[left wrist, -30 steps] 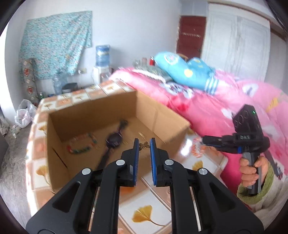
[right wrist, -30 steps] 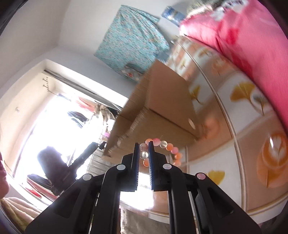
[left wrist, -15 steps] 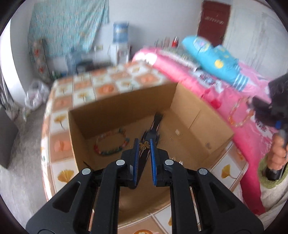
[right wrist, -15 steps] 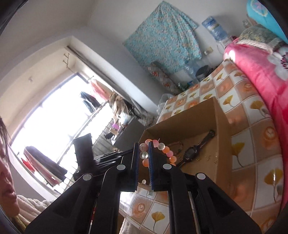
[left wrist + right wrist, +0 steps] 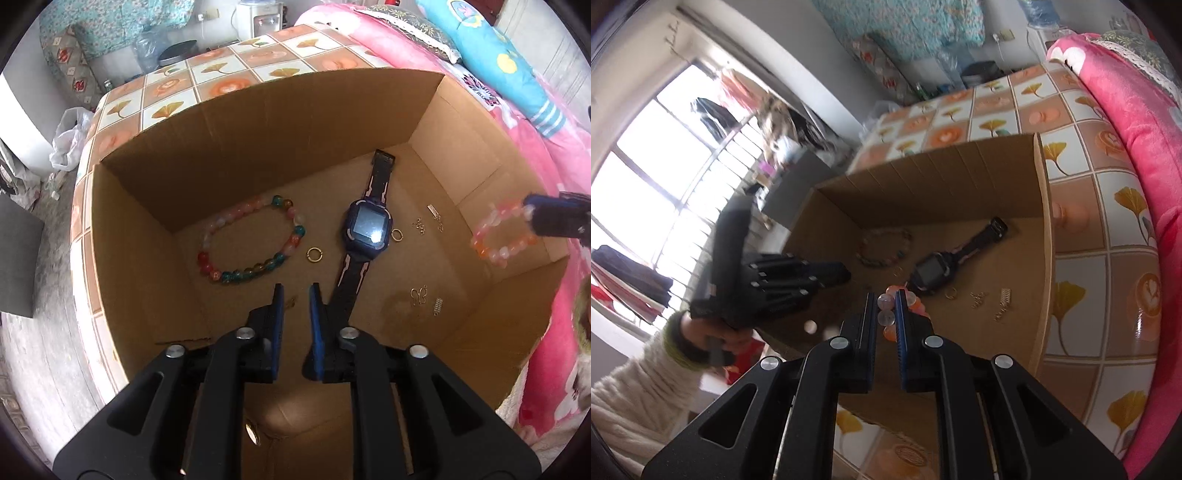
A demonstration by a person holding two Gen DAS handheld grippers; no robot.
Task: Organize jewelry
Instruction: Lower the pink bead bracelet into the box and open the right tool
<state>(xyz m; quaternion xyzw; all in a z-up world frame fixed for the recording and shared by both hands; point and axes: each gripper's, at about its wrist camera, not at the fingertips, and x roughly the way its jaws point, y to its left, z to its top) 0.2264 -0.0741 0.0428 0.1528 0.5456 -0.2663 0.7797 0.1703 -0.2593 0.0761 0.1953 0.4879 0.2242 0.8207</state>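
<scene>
Jewelry, assorted, mostly lying on the floor of an open cardboard box (image 5: 258, 155) that sits on a tiled table (image 5: 229, 79) beside pink bedding (image 5: 1137, 122).

Item 1: multicoloured bead bracelet (image 5: 251, 243), flat on the box floor, left of centre.
Item 2: dark blue smartwatch (image 5: 367, 229), strap stretched out, lying right of that bracelet.
Item 3: gold ring (image 5: 315, 254), between bracelet and watch; a second gold ring (image 5: 396, 235) lies just right of the watch face.
Item 4: small metal pieces (image 5: 424, 295), scattered right of the watch.
Item 5: pink-and-orange bead bracelet (image 5: 500, 236), not in the box; pinched between the fingers of the right gripper (image 5: 886, 306) and held over the box's right wall.

Left gripper (image 5: 296, 295): hovers inside the box above the near floor, fingers a little apart, nothing seen between them.
</scene>
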